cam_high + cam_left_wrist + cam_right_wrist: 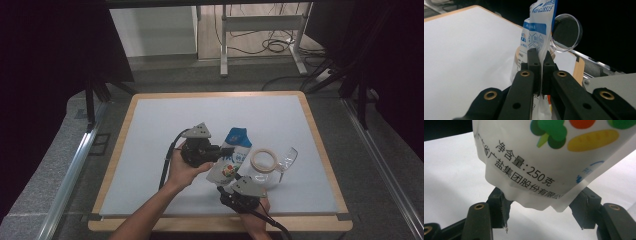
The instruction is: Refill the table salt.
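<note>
Left gripper pinched the pouch edge flat between pressed jaws – likely steadying it off the table. Right gripper jaws were closed on its bottom corners – pouch just above them, tape roll and glass beyond

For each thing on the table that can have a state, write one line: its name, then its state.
Pouch: held off the table, pinched at its side edge and gripped at its end.
Left gripper: jaws shut on the pouch's edge.
Right gripper: jaws around the pouch's end.
Tape roll: lying flat.
Clear glass: tipped on its side, empty.
</note>
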The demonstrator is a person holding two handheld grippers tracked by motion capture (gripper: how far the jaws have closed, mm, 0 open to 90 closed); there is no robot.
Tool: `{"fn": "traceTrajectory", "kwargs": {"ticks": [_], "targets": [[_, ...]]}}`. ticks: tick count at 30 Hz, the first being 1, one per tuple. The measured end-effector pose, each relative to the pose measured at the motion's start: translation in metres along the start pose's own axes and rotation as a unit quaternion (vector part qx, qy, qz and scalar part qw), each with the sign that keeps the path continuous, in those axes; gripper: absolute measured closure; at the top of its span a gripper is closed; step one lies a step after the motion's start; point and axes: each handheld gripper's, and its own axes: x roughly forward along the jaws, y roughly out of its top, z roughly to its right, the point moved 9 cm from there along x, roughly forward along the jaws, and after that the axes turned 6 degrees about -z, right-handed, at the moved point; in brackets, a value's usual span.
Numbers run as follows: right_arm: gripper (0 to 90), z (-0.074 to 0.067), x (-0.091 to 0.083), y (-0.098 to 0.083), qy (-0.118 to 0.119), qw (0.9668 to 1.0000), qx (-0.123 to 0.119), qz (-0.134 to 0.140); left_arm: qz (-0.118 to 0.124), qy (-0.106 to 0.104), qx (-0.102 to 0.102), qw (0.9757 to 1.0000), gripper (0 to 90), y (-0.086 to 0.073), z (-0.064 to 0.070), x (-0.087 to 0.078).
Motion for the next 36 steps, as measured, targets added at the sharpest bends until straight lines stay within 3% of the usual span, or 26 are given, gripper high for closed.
{"fn": "traceTrajectory", "kwargs": {"ticks": [12, 21, 25, 29, 36], "targets": [[42.0, 0.0, 0.0, -0.005, -0.016, 0.9998, 0.004, -0.008, -0.039, -0.008, 0.016, 0.9991, 89.9, 0.004, 0.001, 0.015], [43.1, 0.002, 0.0, -0.005, -0.02, 0.9998, 0.005, -0.005, -0.061, -0.003, 0.023, 0.9979, 90.0, 0.004, 0.001, 0.025], [43.4, 0.004, 0.004, -0.005, -0.023, 0.9997, 0.006, -0.009, -0.061, 0.004, 0.028, 0.9977, 90.0, 0.004, 0.003, 0.026], [43.3, 0.008, 0.004, -0.003, -0.028, 0.9996, 0.007, -0.004, -0.046, 0.004, 0.026, 0.9986, 90.0, 0.008, 0.006, 0.019], [41.4, 0.01, 0.005, 0.0, -0.041, 0.9991, -0.01, 0.005, -0.034, 0.0, 0.035, 0.9988, 90.0, 0.013, 0.014, 0.009]]}}
